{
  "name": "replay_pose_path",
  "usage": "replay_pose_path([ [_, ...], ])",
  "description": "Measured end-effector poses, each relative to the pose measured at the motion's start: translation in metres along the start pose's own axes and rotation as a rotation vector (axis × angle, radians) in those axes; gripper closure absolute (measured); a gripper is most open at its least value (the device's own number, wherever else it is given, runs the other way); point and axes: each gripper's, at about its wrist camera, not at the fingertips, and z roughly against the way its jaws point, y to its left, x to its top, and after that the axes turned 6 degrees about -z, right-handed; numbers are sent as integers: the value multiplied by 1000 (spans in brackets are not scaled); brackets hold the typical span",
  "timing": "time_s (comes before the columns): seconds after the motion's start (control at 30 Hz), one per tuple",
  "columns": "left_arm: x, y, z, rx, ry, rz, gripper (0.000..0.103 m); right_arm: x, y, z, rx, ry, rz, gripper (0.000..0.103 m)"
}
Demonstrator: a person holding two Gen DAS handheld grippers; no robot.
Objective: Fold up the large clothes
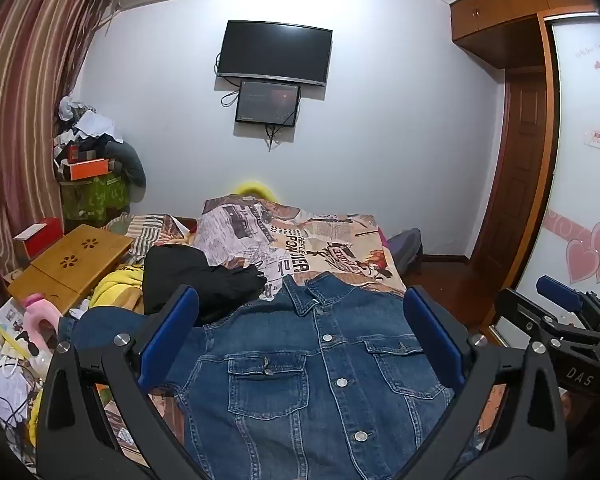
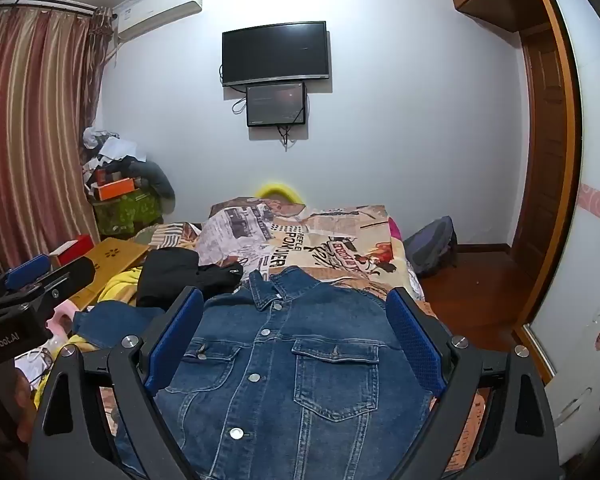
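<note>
Bold black lettering reading "POWER", seen upside down, runs across the newspaper-print bedspread point(image 1: 300, 240) beyond the open left gripper point(image 1: 300, 340). The black housing of the right gripper point(image 1: 572, 376), to its right, bears white letters "DAS". In the right wrist view, the black body of the left gripper point(image 2: 8, 340) carries "GenRobot.AI". Other print is too small to read.
</note>
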Motion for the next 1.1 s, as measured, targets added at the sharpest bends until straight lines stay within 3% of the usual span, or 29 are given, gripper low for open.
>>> replay_pose_path([
  [0.33,1,2,2,-28,10,-12,0,1,1,3,2,-2,1,12],
  [0.37,-1,3,1,-2,9,-23,0,1,0,3,2,-1,2,12],
  [1.1,-4,5,-7,12,10,-19,0,6,9,-2,21,24,13,12],
])
